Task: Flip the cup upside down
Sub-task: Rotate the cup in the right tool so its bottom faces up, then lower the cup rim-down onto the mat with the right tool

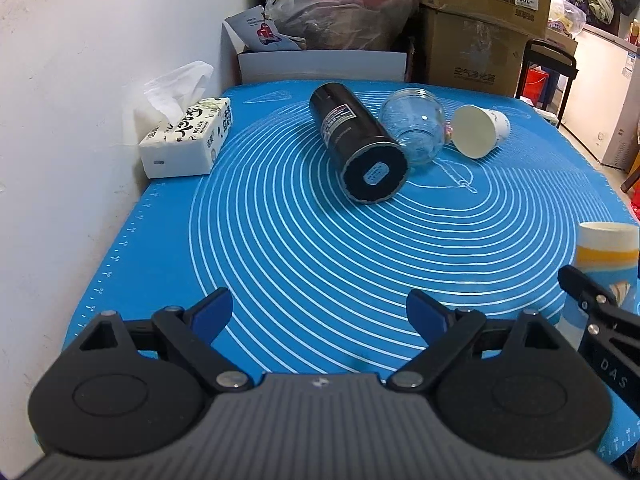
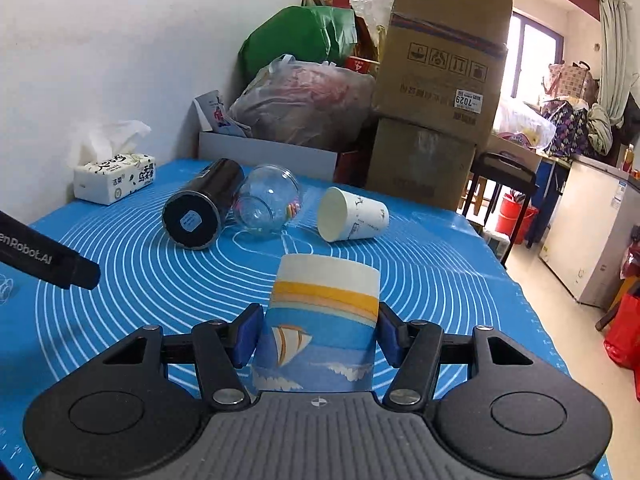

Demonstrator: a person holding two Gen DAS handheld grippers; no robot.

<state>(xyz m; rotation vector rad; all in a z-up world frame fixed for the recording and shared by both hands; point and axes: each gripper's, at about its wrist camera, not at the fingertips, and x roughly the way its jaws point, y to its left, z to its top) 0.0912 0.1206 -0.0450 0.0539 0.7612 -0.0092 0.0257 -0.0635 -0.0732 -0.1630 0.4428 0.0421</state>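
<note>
Right gripper (image 2: 318, 334) clasps the sailboat cup (image 2: 320, 320) squarely between its pads, cup axis upright on the bench (image 2: 440, 264); left gripper (image 1: 320, 316) hangs open, empty, beside it.

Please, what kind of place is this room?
Probably a lived-in home used partly for storage. Stacked cardboard boxes and full plastic bags stand behind a table with a blue mat, and a white chest freezer stands at the right.
</note>
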